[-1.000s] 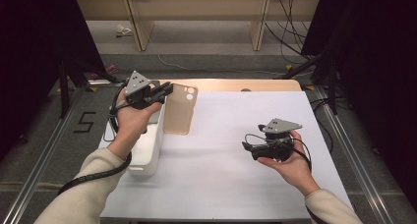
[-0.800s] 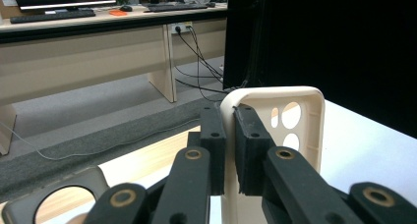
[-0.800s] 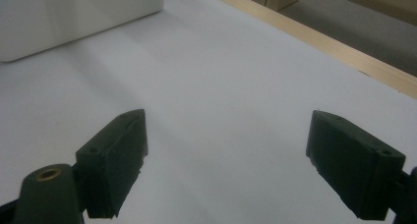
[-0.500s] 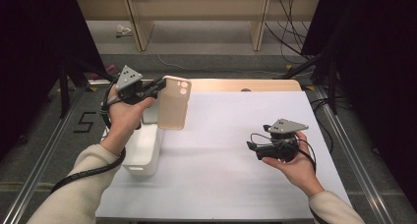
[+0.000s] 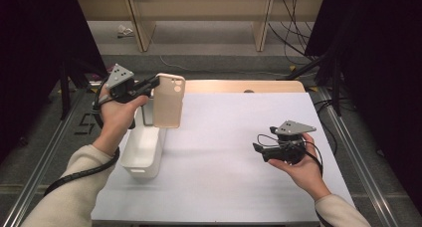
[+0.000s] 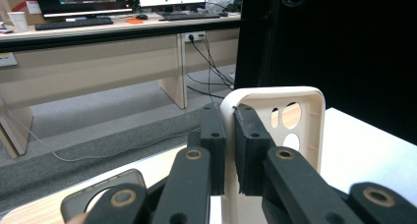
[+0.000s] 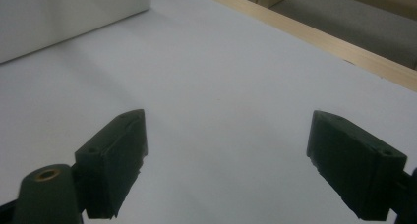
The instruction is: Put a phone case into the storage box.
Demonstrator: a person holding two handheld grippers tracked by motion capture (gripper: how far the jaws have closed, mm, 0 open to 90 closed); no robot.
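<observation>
A beige phone case (image 5: 169, 102) with camera cut-outs hangs upright in the air over the far end of a white bin (image 5: 142, 152). My left gripper (image 5: 152, 85) is shut on the case's upper left edge. In the left gripper view the two black pads of the left gripper (image 6: 230, 135) pinch the rim of the case (image 6: 314, 126). My right gripper (image 5: 259, 150) is held low over the white sheet (image 5: 224, 162) at the right, pointing left. Its jaws stand wide apart, with nothing between them, in the right gripper view (image 7: 226, 160).
The white sheet covers most of a wooden table, whose bare far edge (image 5: 239, 86) shows behind it. The bin sits along the sheet's left side. A grey rounded-cornered thing (image 6: 98, 189) lies below the left jaws, partly hidden. Desks and cables stand beyond the table.
The left gripper has lifted the phone case and drawn it left and away, and the case now hangs upright instead of lying low. The right hand has kept still.
</observation>
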